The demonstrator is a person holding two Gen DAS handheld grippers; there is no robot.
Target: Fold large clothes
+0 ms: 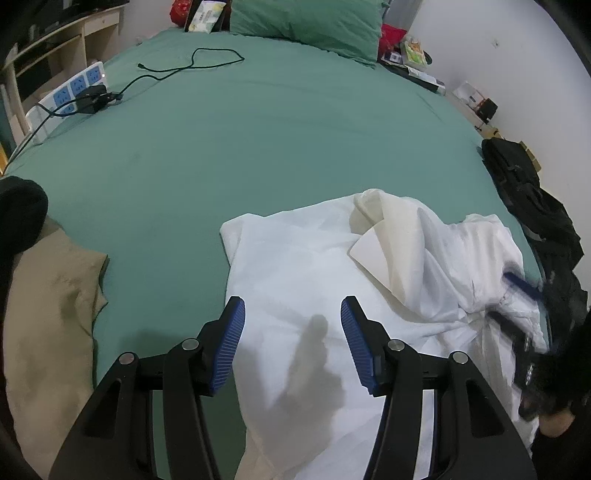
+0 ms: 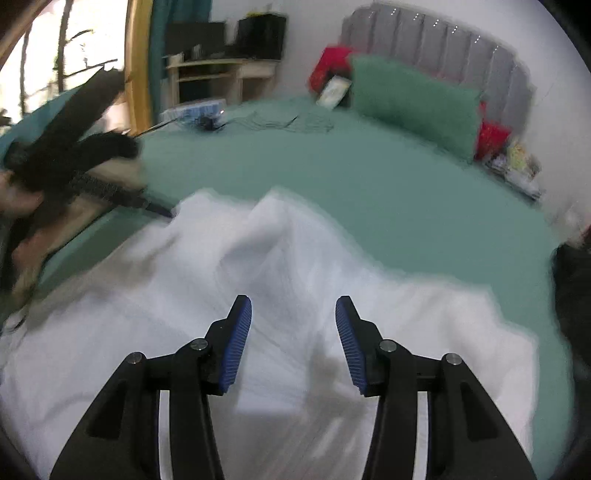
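Note:
A large white garment [image 1: 314, 266] lies crumpled on the green bed sheet [image 1: 258, 129], with a cream collar flap [image 1: 384, 229] turned up. My left gripper [image 1: 292, 314] is open and empty, hovering over the garment's left part. My right gripper also shows at the right edge of the left wrist view [image 1: 517, 306], blurred, at the garment's bunched right side. In the right wrist view the right gripper [image 2: 293, 314] is open over the white garment [image 2: 258, 266], and the picture is blurred by motion. The left gripper [image 2: 92, 184] shows there at the far left.
A tan cloth [image 1: 48, 295] lies at the bed's left front. A black garment [image 1: 532, 206] lies at the right edge. A power strip [image 1: 70, 92] and a black cable [image 1: 192, 66] lie at the far left. A green pillow [image 1: 306, 22] sits at the headboard.

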